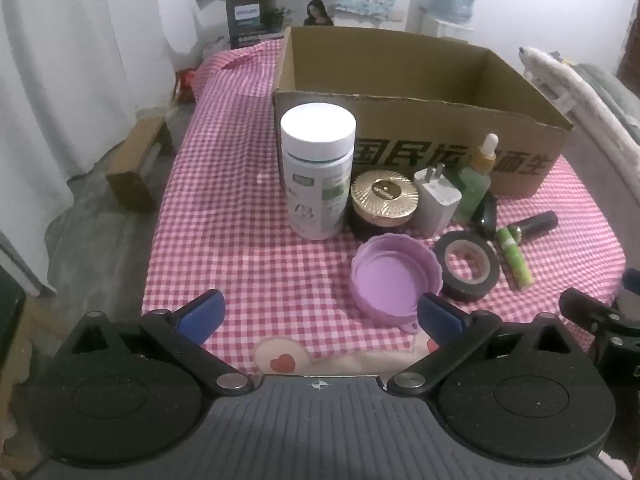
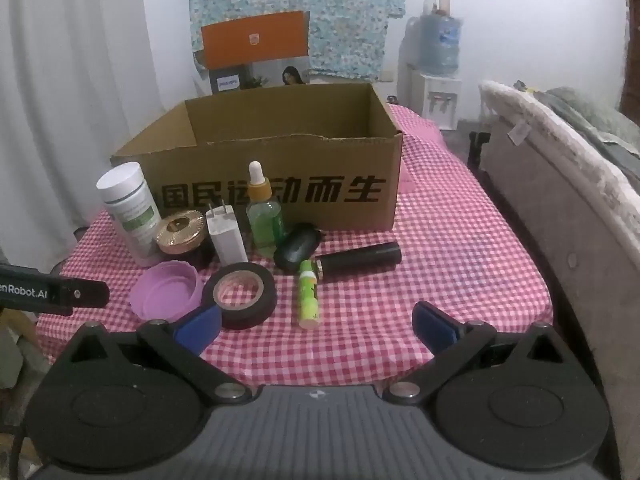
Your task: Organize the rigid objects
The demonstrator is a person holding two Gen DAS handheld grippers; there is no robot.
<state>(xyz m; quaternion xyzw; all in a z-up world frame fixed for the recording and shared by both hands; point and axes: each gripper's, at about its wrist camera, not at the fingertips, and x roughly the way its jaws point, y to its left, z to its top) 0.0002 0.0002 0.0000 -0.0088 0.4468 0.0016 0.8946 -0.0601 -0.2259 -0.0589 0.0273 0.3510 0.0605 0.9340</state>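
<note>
Left hand-held gripper (image 1: 320, 314): level, low over the near edge of the desk (image 1: 224, 216), jaws spread wide with nothing between them; its right blue pad sits just beside the rim of the purple lid.
Right hand-held gripper (image 2: 318, 322): level at the near edge too, jaws wide apart and holding nothing; its left blue pad overlaps the tape roll in the right wrist view.
Landmark: the open cardboard box (image 2: 280, 184), upright at the back of the checked cloth; no items can be seen inside it.
White bottle (image 1: 318, 170): upright in front of the box's left corner.
Gold-lidded jar (image 1: 385, 200): just right of the bottle, touching or nearly so.
White charger (image 2: 226, 236): standing on end, prongs up, in front of the box.
Dropper bottle (image 2: 264, 212): upright against the box's front wall, green liquid inside.
Black oval case (image 2: 297, 246): in front of the box, beside the dropper bottle.
Black tube (image 2: 360, 259): lying on its side in front of the box's right half.
Green stick (image 2: 309, 294): lying down, one end near the black tube.
Tape roll (image 2: 244, 294): flat, nearer than the charger.
Purple lid (image 2: 166, 290): open side up, left of the tape.
In the way: the front row of items stands between both grippers and the box.
</note>
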